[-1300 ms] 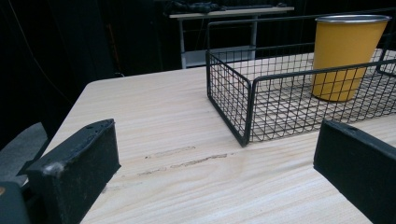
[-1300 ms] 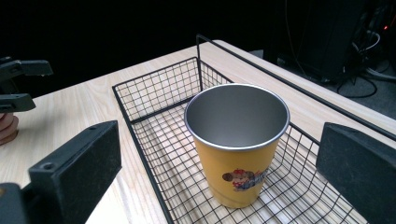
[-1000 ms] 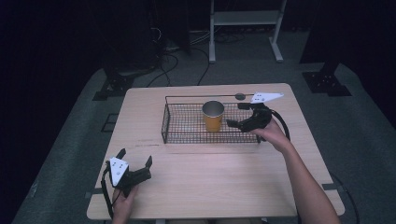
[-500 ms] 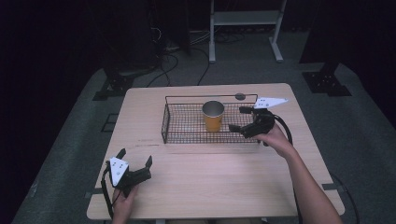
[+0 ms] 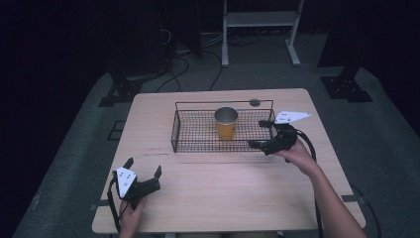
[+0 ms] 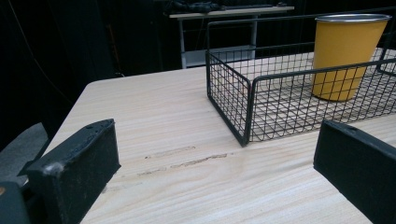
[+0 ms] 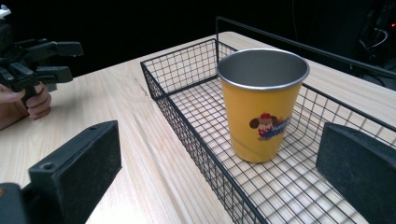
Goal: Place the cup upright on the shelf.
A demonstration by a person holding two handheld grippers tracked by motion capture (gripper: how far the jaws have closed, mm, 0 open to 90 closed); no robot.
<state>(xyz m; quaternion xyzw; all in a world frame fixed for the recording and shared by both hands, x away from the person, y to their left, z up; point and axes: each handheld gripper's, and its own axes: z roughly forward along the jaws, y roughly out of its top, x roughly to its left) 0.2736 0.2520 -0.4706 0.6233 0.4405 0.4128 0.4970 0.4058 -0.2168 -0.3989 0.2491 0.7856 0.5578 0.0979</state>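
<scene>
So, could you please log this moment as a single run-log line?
yellow cup: upright in wire basket | right claw: open, at basket's right end, empty | left claw: open, near table corner, empty

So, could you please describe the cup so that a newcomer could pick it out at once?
On the pale wooden table, find the black wire basket at the far middle. Standing upright inside it is a yellow metal cup with a silver rim and inside; a small cartoon print on its side marks it out.
</scene>
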